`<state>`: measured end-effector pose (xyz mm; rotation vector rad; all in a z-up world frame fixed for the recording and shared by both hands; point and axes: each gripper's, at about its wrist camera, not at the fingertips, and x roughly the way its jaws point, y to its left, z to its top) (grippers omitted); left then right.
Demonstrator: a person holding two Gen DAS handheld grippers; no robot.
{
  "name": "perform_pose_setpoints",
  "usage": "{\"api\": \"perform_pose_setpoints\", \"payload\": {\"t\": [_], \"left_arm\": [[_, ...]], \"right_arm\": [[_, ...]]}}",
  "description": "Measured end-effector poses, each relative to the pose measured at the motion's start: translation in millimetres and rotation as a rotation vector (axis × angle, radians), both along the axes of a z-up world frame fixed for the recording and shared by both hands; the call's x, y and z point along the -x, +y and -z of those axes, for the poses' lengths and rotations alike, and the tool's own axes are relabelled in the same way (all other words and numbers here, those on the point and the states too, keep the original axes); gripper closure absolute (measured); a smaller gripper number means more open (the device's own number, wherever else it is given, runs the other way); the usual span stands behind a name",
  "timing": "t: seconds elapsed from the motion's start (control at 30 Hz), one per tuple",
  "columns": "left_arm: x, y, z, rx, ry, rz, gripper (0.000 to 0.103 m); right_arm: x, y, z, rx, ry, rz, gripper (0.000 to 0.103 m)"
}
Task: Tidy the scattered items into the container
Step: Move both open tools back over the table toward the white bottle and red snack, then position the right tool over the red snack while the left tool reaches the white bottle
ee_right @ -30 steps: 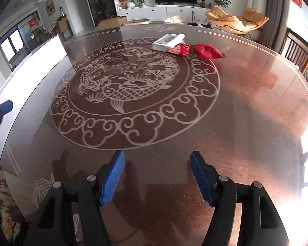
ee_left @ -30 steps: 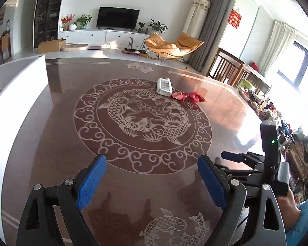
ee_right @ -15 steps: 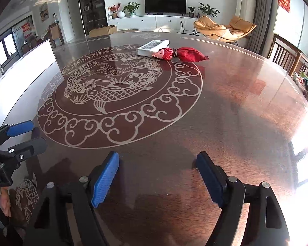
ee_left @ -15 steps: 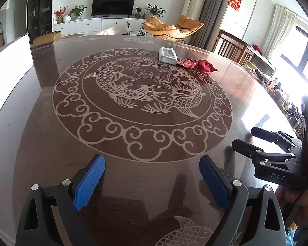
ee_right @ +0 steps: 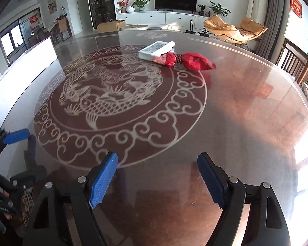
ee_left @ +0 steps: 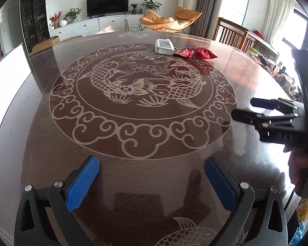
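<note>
counter [ee_left: 246, 78]: glossy dark wood, pale matt fish inlay | my left hand-held gripper [ee_left: 152, 184]: matt black plastic, ribbed blue pads, metal pins | pouch [ee_right: 195, 61] near far edge: shiny red cloth | white box [ee_right: 154, 50]: matt

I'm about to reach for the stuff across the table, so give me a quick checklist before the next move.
1. Left gripper empty, jaws wide: ok.
2. Right gripper empty, jaws apart: ok.
3. Red bag and white box in sight on the far side of the table: ok.
4. Path across the tabletop free of obstacles: ok.
5. Container to fill identified: cannot tell.
6. Bag touching the box: ok, they lie against each other.
</note>
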<state>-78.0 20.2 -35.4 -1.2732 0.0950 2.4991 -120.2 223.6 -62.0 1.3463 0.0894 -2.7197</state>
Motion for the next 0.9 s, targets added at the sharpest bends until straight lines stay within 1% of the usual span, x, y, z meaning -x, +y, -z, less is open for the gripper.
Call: {"api": "perform_pose_setpoints", "payload": {"t": [0.1, 0.13, 0.17, 0.2, 0.27, 0.3, 0.33, 0.37, 0.43, 0.5, 0.57, 0.6, 0.63, 0.67, 0.7, 0.77, 0.83, 0.9], "left_arm": [[0.5, -1.9, -0.4, -0.008, 0.0, -0.001, 0.0], [0.6, -2.3, -0.4, -0.009, 0.0, -0.001, 0.0], [0.5, -2.6, -0.3, -0.008, 0.0, -0.001, 0.0], [0.4, -2.7, -0.3, -0.006, 0.0, -0.001, 0.0], [1.1, -1.5, 0.1, 0.001, 0.0, 0.0, 0.0], [1.0, -1.2, 0.2, 0.005, 0.0, 0.0, 0.0], [0.9, -0.8, 0.1, 0.008, 0.0, 0.0, 0.0], [0.7, -0.4, 0.1, 0.011, 0.0, 0.001, 0.0], [0.3, 0.0, 0.1, 0.015, 0.001, 0.001, 0.0], [0.4, 0.4, -0.3, 0.018, 0.001, 0.002, 0.0], [0.4, 0.5, -0.7, 0.019, 0.001, 0.002, 0.0], [0.3, 0.0, -0.9, 0.016, 0.001, 0.001, 0.0], [0.1, -0.6, -1.0, 0.009, 0.001, 0.001, 0.0], [0.1, -1.5, -1.3, 0.002, 0.001, 0.0, 0.0], [-0.1, -2.3, -1.4, -0.006, 0.002, -0.001, 0.0], [-0.1, -3.2, -1.6, -0.016, 0.002, -0.002, 0.0], [-0.1, -3.3, -2.0, -0.02, 0.001, -0.002, 0.0], [0.1, -2.9, -2.8, -0.018, 0.001, -0.002, 0.0]], "right_arm": [[53.8, 22.6, -31.2, 0.012, 0.124, 0.056, 0.022], [75.0, 29.1, -40.2, 0.024, 0.149, 0.076, 0.022], [97.5, 34.9, -46.3, 0.039, 0.155, 0.096, 0.022], [120.6, 39.9, -48.9, 0.058, 0.14, 0.116, 0.022], [162.4, 46.5, -44.6, 0.115, 0.071, 0.134, 0.022], [178.3, 46.9, -40.1, 0.152, 0.041, 0.126, 0.022], [189.6, 45.4, -33.8, 0.195, 0.009, 0.098, 0.022], [197.5, 40.9, -27.6, 0.218, -0.022, 0.06, 0.022], [201.7, 26.1, -16.6, 0.198, -0.077, -0.035, 0.022], [194.0, 10.8, -5.1, 0.154, -0.142, -0.143, 0.022], [174.1, -0.6, 4.3, 0.108, -0.22, -0.234, 0.021], [159.6, -5.6, 4.1, 0.076, -0.228, -0.279, 0.021], [147.6, -9.0, 3.8, 0.073, -0.256, -0.322, 0.022], [138.5, -10.8, 1.6, 0.071, -0.262, -0.339, 0.023], [134.0, -11.6, -2.8, 0.062, -0.247, -0.334, 0.022], [140.0, -9.9, -15.4, 0.066, -0.188, -0.266, 0.023], [162.7, -3.9, -27.7, 0.141, -0.131, -0.148, 0.022], [194.3, -0.4, -32.3, 0.207, -0.098, -0.036, 0.022]]}}
